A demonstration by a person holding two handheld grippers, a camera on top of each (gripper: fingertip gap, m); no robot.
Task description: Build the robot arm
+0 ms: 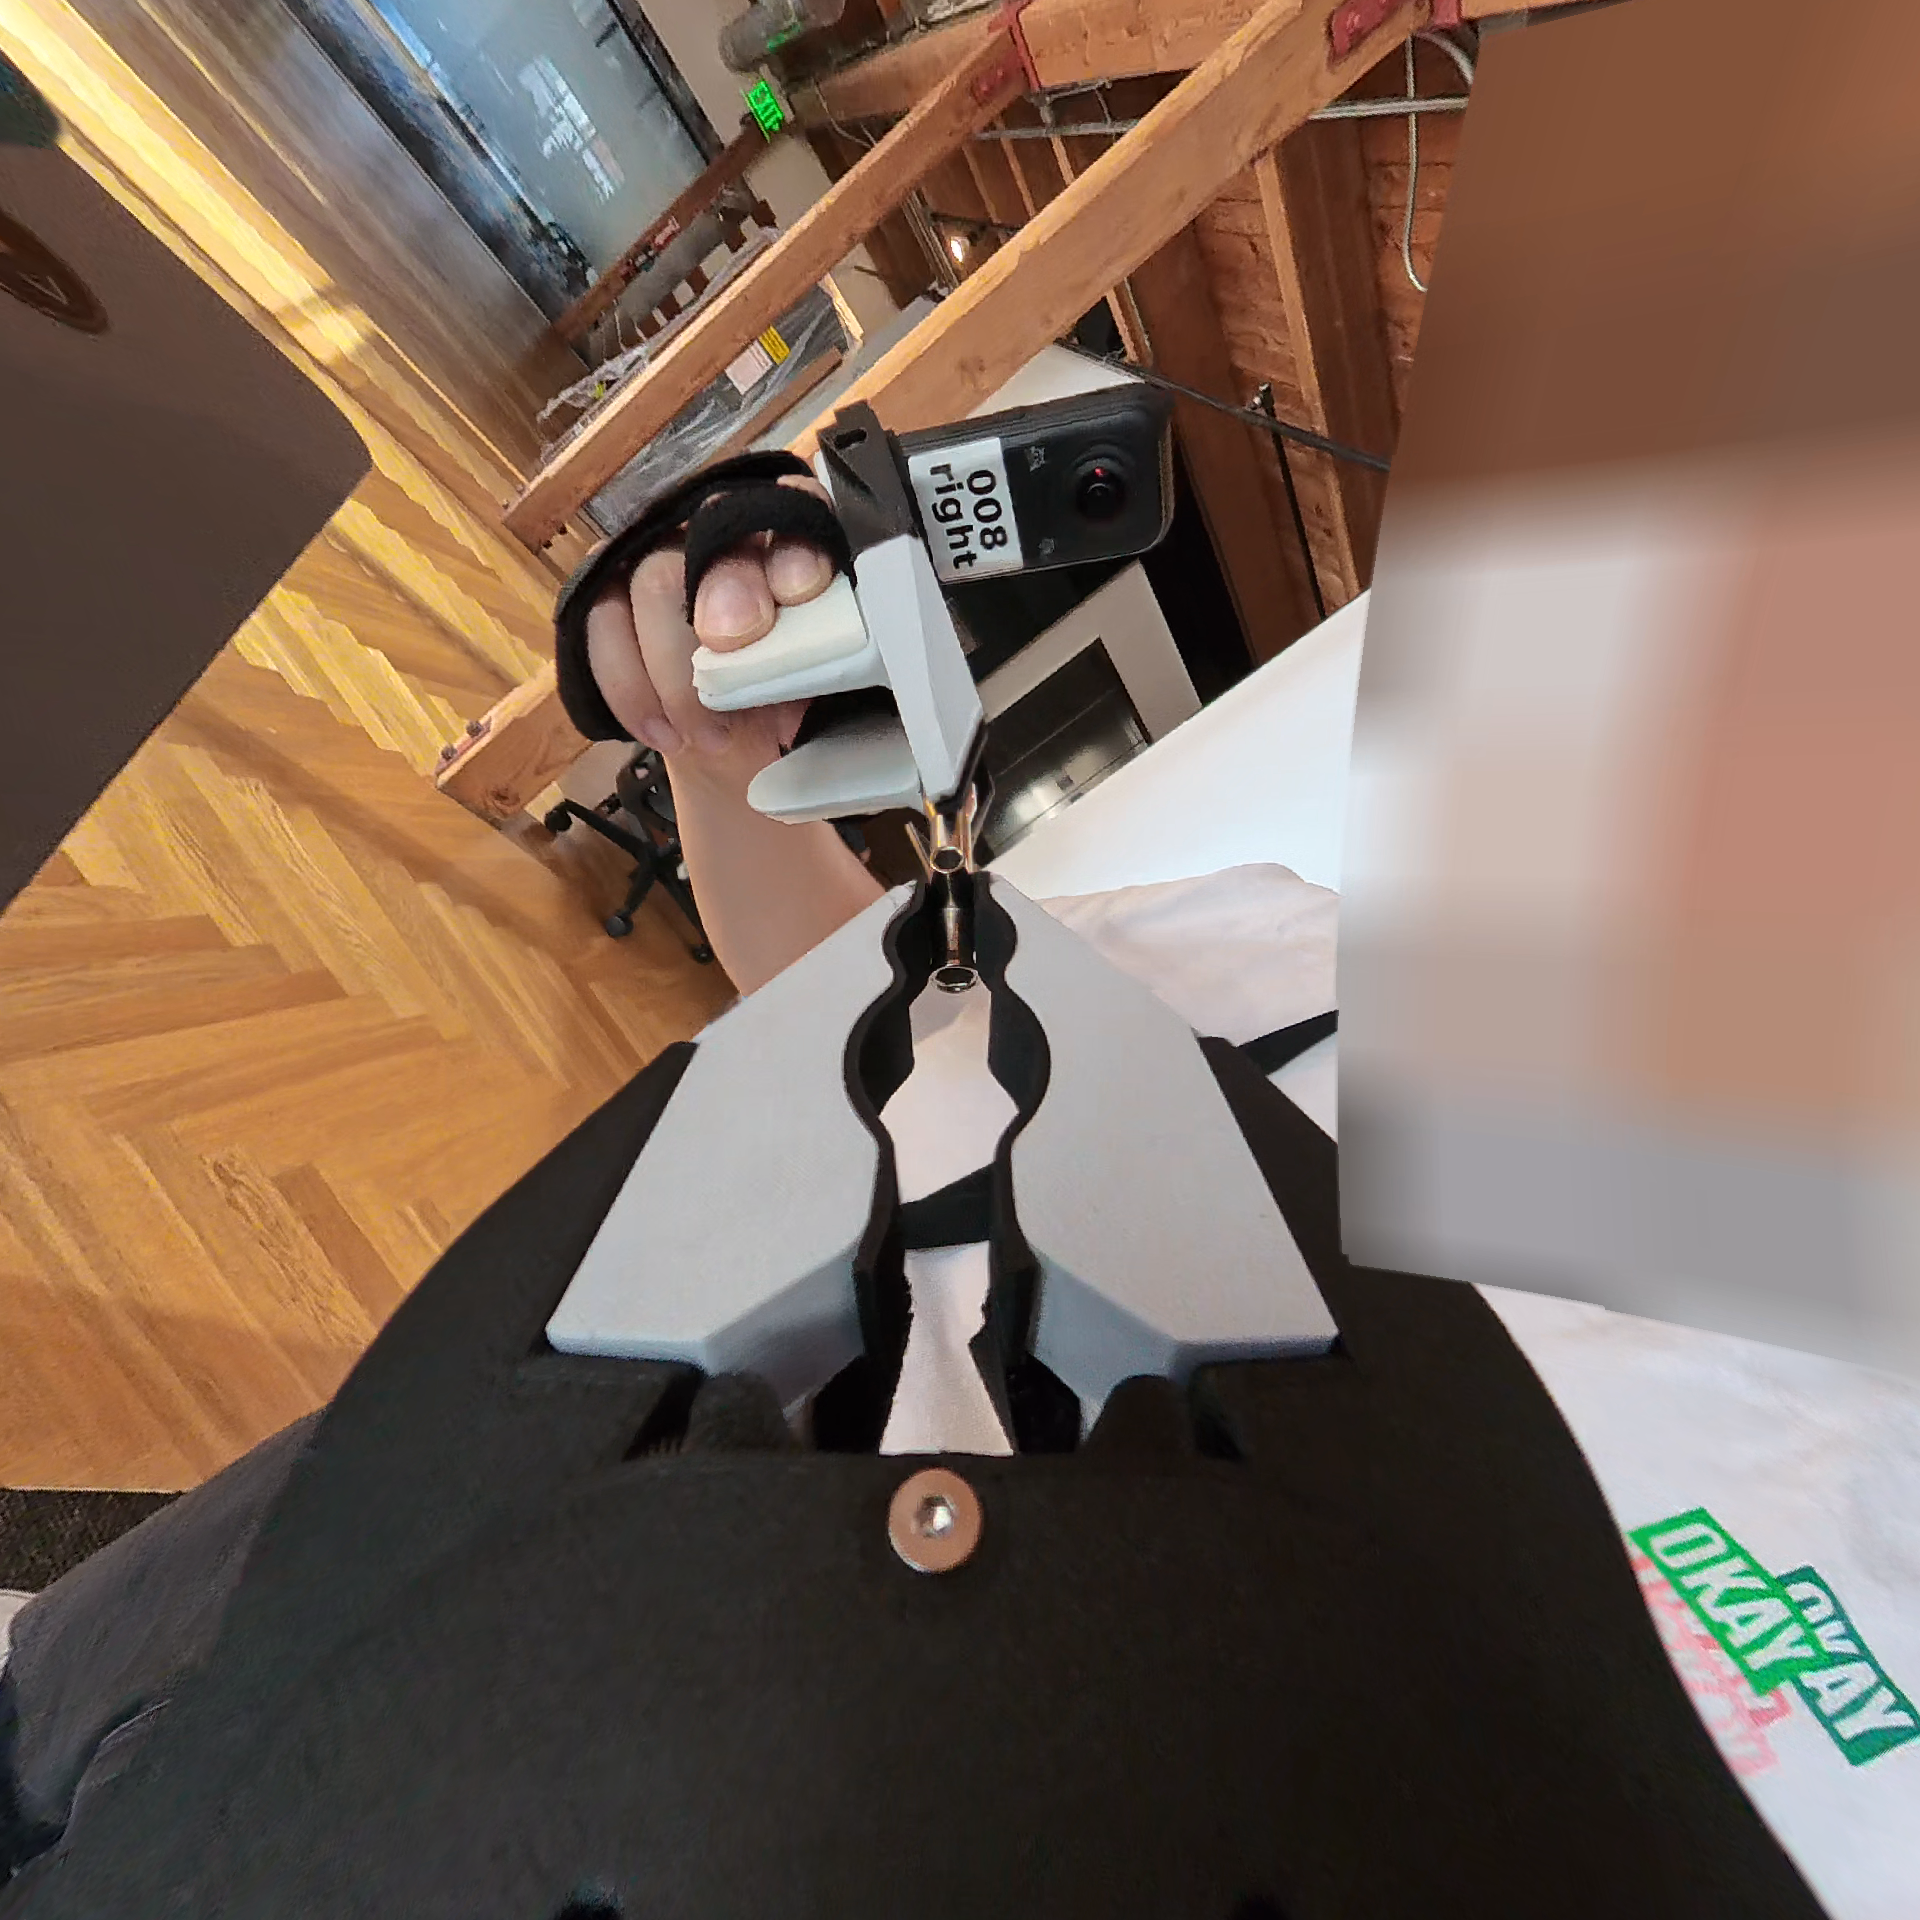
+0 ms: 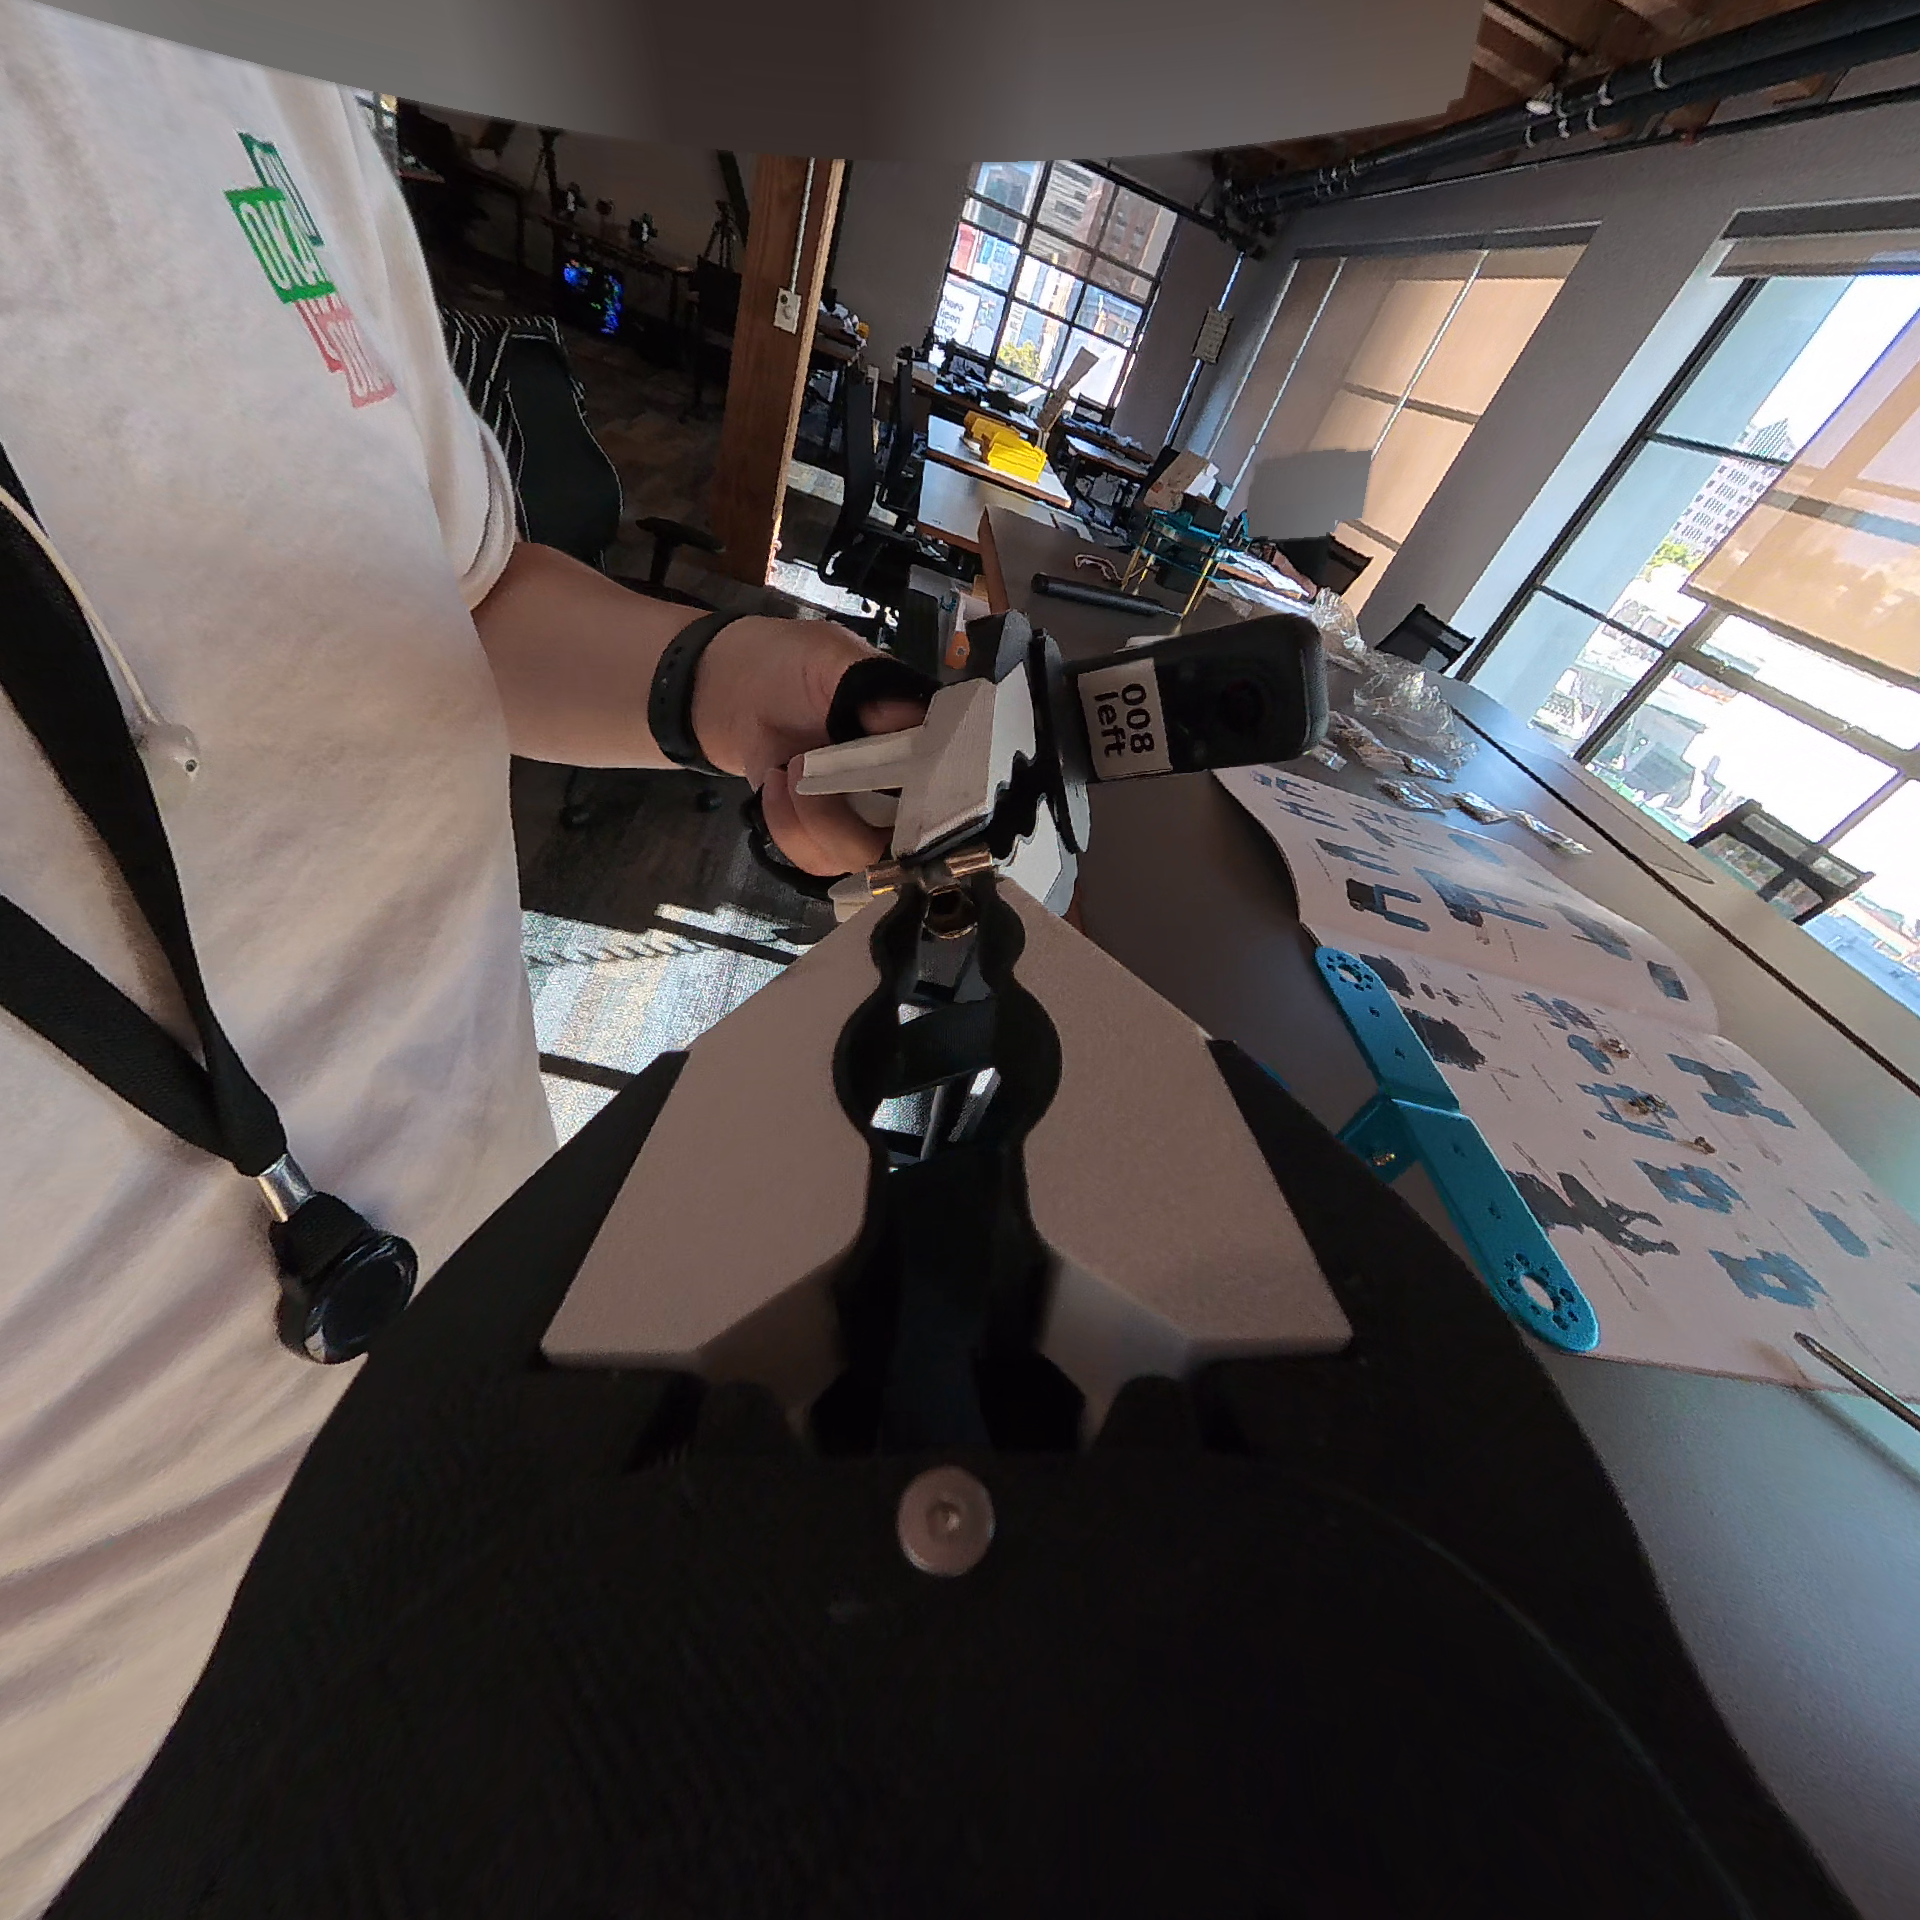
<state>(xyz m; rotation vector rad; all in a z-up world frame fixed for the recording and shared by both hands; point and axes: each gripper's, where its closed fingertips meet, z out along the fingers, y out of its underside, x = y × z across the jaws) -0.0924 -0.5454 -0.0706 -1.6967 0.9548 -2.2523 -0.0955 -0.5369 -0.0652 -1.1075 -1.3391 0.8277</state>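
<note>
Left wrist view: left gripper (image 1: 948,904) is raised in front of the person's white shirt (image 1: 1621,1538), tips pinched together on a small metal standoff part (image 1: 951,951). Right gripper (image 1: 940,800) comes in from above, tips meeting the same metal piece at its upper end, clamped on it as far as can be seen. So the part sits in mid-air between the two tip pairs, both touching it, close to the person's chest. Gloved hand (image 1: 675,623) wraps the right gripper's handle; its black camera (image 1: 1049,494) with a white label points back at the lens. Behind: herringbone wood floor (image 1: 208,987), wooden beams (image 1: 935,249), brick wall, an office chair.

Right wrist view: same contact from the other side. Right gripper (image 2: 940,899) tips closed on the brassy end of the part (image 2: 945,914); left gripper (image 2: 935,868) crosses just above it, blocking most of the joint, so the exact seating cannot be told. Hand with black wristband (image 2: 681,691) holds the left gripper. Off to the right, a dark table (image 2: 1714,1558) carries an open instruction sheet (image 2: 1558,1039), a blue perforated metal bracket (image 2: 1455,1143) lying partly on the sheet, small hardware bags farther back, a thin tool shaft at the right edge. A black lanyard (image 2: 125,987) with a round clip hangs down the shirt. Large windows beyond.
</note>
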